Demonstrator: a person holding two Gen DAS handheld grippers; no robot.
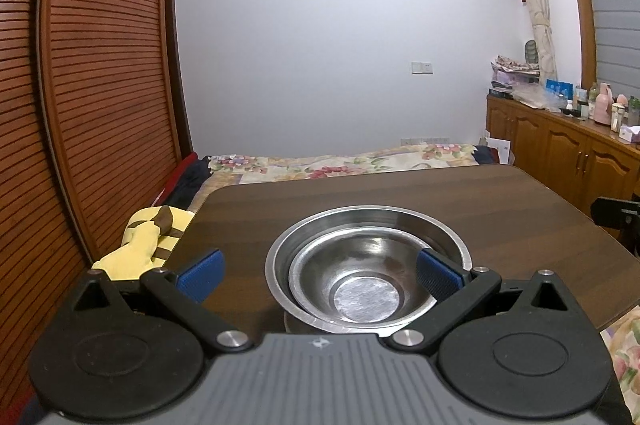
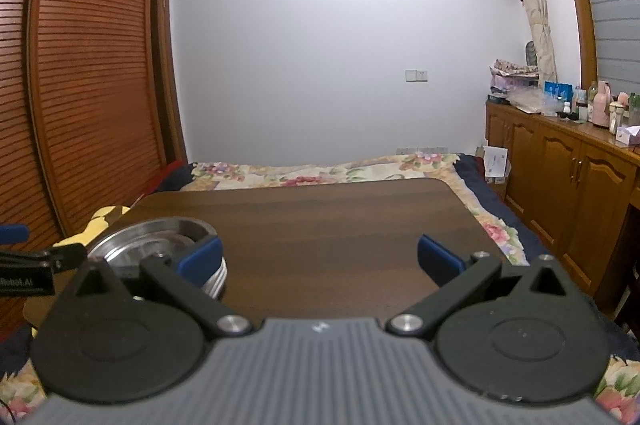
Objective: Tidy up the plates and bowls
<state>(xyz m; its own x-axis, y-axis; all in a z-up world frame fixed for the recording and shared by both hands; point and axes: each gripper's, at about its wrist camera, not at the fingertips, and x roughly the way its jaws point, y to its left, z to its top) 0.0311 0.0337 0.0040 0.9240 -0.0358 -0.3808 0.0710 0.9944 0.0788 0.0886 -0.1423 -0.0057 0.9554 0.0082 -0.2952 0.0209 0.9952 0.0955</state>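
Left wrist view is showing the bowl sitting nested in the plate on the table; stacking is appearing complete. Left gripper and right gripper are both gaping wide, holding nothing.

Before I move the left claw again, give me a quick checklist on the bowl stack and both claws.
1. Left claw open: ok, its blue pads stand wide apart, holding nothing.
2. Small bowl nested in the large bowl: ok.
3. Small bowl centred in it: not ok, it sits toward the near side.
4. Stack fully on the table: ok, though near its front edge.
5. Right claw clear of the stack: cannot tell, its left pad overlaps the bowls in its view.
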